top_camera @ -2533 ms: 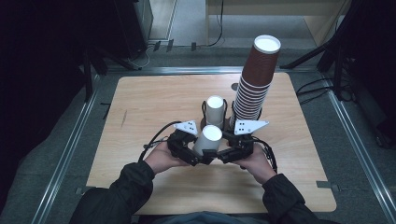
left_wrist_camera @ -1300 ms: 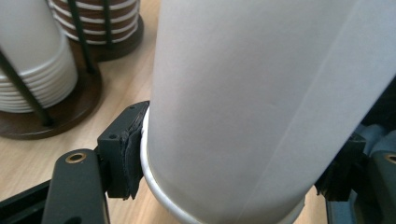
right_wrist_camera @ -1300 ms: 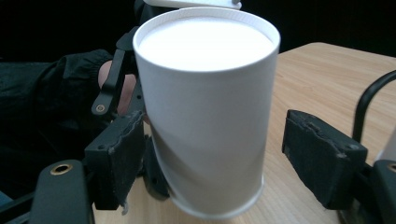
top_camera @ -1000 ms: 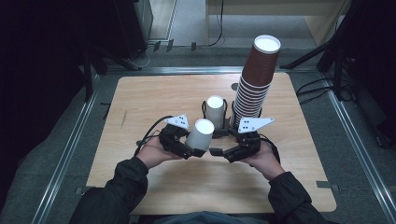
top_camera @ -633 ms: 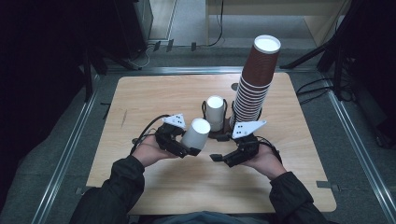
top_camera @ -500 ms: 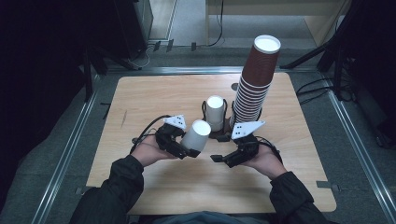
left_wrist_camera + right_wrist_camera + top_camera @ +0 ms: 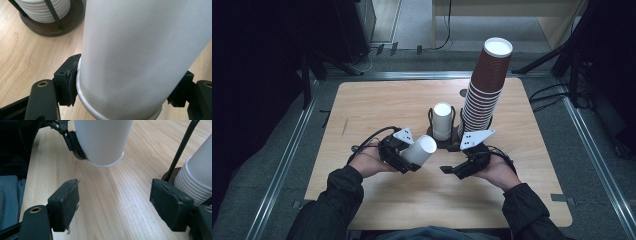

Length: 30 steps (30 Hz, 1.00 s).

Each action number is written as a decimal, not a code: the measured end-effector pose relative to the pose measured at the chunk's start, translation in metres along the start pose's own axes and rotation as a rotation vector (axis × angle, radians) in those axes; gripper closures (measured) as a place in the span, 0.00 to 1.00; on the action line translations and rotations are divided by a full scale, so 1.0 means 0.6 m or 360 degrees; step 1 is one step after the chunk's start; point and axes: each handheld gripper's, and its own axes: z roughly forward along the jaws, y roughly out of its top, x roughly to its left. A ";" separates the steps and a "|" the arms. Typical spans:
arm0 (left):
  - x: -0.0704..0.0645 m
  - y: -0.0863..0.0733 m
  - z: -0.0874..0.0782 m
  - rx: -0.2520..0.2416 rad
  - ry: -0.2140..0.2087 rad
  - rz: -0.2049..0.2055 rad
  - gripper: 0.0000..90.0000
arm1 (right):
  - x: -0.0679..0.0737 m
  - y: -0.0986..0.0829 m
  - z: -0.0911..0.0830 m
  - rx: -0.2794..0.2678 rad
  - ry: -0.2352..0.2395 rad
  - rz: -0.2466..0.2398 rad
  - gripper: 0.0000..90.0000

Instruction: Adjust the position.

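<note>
A white paper cup (image 7: pixel 419 149) lies tilted in my left gripper (image 7: pixel 404 161), its closed bottom pointing up and to the right. In the left gripper view the cup (image 7: pixel 140 57) is clamped near its rolled rim between both pads (image 7: pixel 68 80). My right gripper (image 7: pixel 456 167) hovers open just right of the cup, nothing between its jaws. Its own view has the cup (image 7: pixel 103 140) ahead at the top and a bare tabletop between its pads (image 7: pixel 66 202). A stack of white cups (image 7: pixel 442 121) stands in a wire holder on a round dark base behind both grippers.
A tall stack of brown cups (image 7: pixel 486 85) with white insides rises right of the holder, close behind my right gripper. The wooden table (image 7: pixel 377 107) has free room at left and front. Metal rails and cables run along the floor around the table.
Both grippers first met at one cup in the middle. The left one has since carried it left and tipped it over. The right one let go, opened and drew back to the right.
</note>
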 end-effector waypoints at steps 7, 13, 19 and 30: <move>-0.009 0.008 0.023 0.0073 -0.0016 0.0027 0.30 | 0.000 0.006 0.002 -0.0020 -0.0023 -0.0012 0.26; -0.019 0.018 0.039 0.0110 -0.0048 0.0068 0.30 | 0.009 0.015 0.006 -0.0036 0.0025 -0.0070 0.26; -0.030 0.024 0.049 0.0136 -0.0078 0.0103 0.30 | 0.017 0.029 0.009 -0.0076 0.0040 -0.0098 0.27; -0.040 0.028 0.055 0.0147 -0.0105 0.0140 0.30 | 0.025 0.034 0.015 -0.0046 0.0109 -0.0140 0.37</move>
